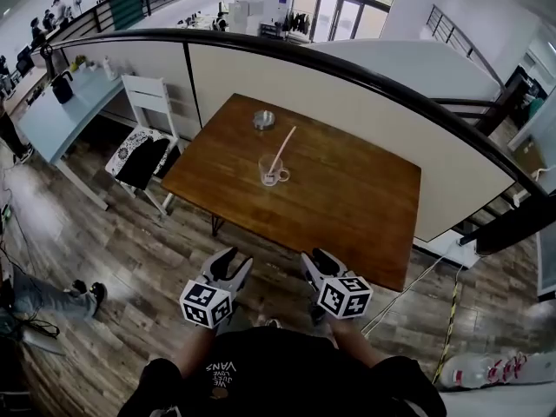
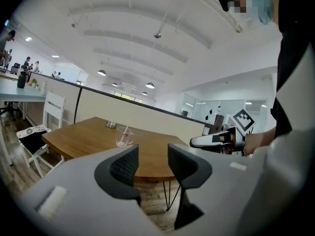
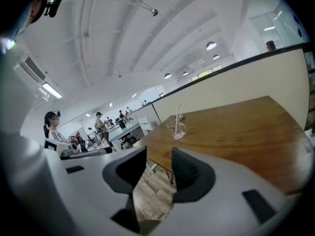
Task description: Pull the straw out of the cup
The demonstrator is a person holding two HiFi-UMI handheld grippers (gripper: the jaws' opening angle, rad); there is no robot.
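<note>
straw (image 1: 281, 152): seems light, thin, bendable | pinch upper end above cup (image 1: 272, 173) | left gripper (image 1: 233, 266), right gripper (image 1: 318, 261): jaws apart, empty

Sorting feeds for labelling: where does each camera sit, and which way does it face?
Head view: on the person's head, facing steeply down at table, cup and straw; left tongs, right tongs and a dark top show.
Left gripper view: on the left tongs, facing across the table; its open jaws and the right tongs show.
Right gripper view: on the right tongs, facing the table; its open jaws show.
All three share the cup.
</note>
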